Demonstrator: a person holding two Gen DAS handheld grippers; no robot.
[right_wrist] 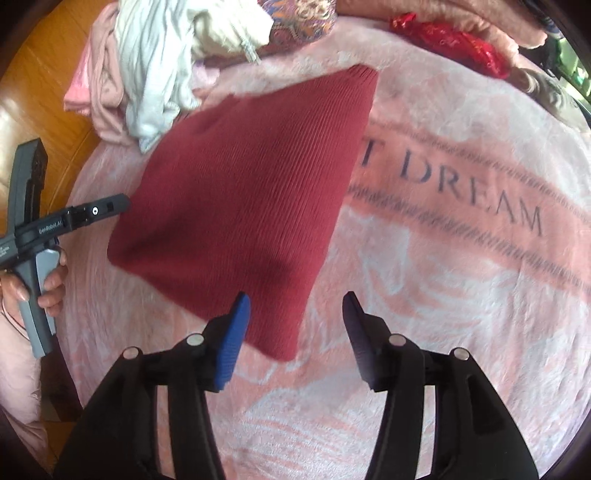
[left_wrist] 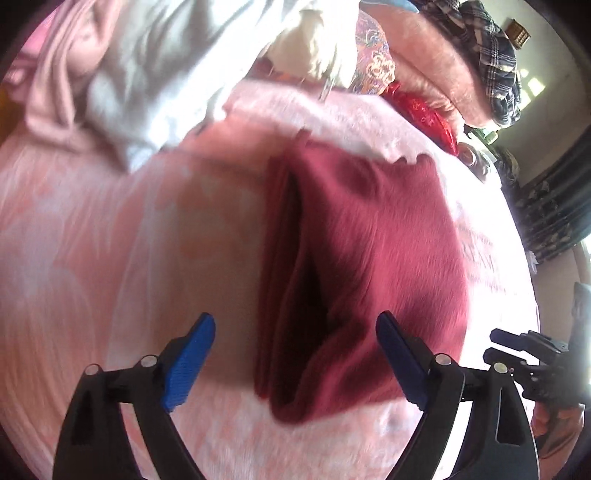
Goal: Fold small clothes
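Note:
A dark red ribbed knit garment lies folded flat on the pink blanket. In the left wrist view it shows its layered folded edge, close in front of my left gripper, which is open and empty above that edge. My right gripper is open and empty, just above the garment's near corner. The left gripper also shows in the right wrist view, at the garment's left side. The right gripper shows at the right edge of the left wrist view.
A heap of loose clothes, white and pale pink, lies beyond the garment. A red shiny cloth and a patterned fabric lie at the far edge. Wooden floor shows left of the bed.

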